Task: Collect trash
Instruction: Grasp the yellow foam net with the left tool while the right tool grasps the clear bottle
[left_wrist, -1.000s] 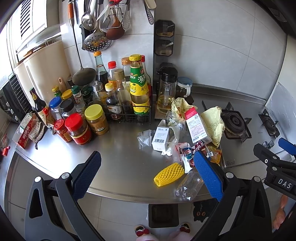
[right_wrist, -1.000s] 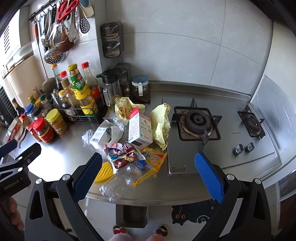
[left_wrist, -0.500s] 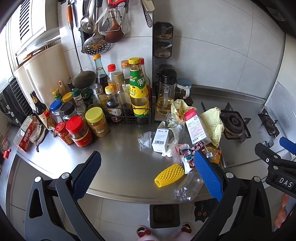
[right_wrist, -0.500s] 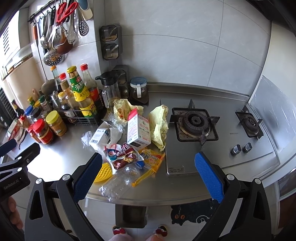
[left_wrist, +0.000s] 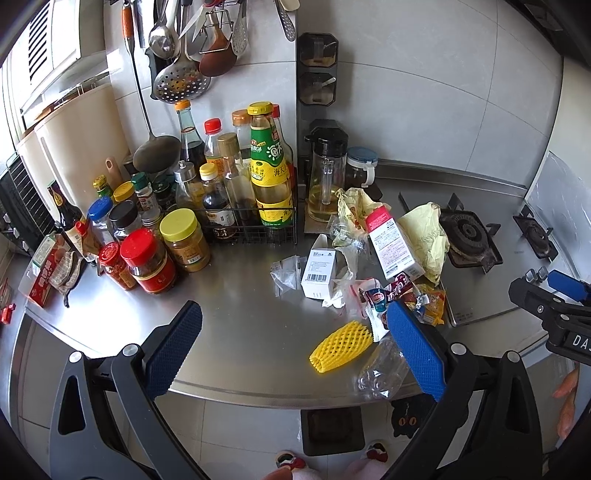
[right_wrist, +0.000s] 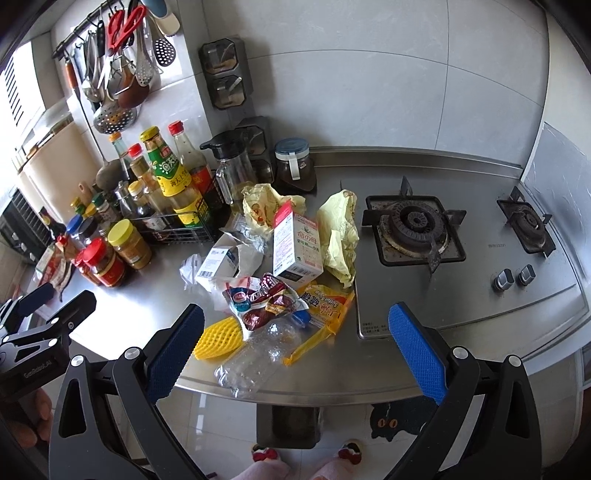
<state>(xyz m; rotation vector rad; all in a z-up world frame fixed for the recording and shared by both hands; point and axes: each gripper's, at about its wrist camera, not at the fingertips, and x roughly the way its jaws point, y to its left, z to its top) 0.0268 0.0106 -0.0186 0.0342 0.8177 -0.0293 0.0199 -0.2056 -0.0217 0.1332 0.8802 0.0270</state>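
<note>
The trash lies heaped at the counter's (left_wrist: 229, 295) front edge, beside the stove (right_wrist: 413, 229). Both the left gripper (left_wrist: 291, 354) and the right gripper (right_wrist: 295, 350) are held spread wide, nothing grasped. The crushed bottle (right_wrist: 255, 358) is judged light, slippery and springy, best pinched across its middle; the foam net (left_wrist: 341, 345) is soft. The bin (right_wrist: 290, 424) below is partly hidden by the counter

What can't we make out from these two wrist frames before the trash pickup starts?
- Clear plastic bottle: left wrist view, its upper end is behind the left gripper's right finger.
- Yellow foam net: right wrist view, its left end is hidden by the right gripper's left finger.
- Dark bin on the floor: both views, the counter edge cuts it off, contents unreadable.
- Print on the small white box: too small.
</note>
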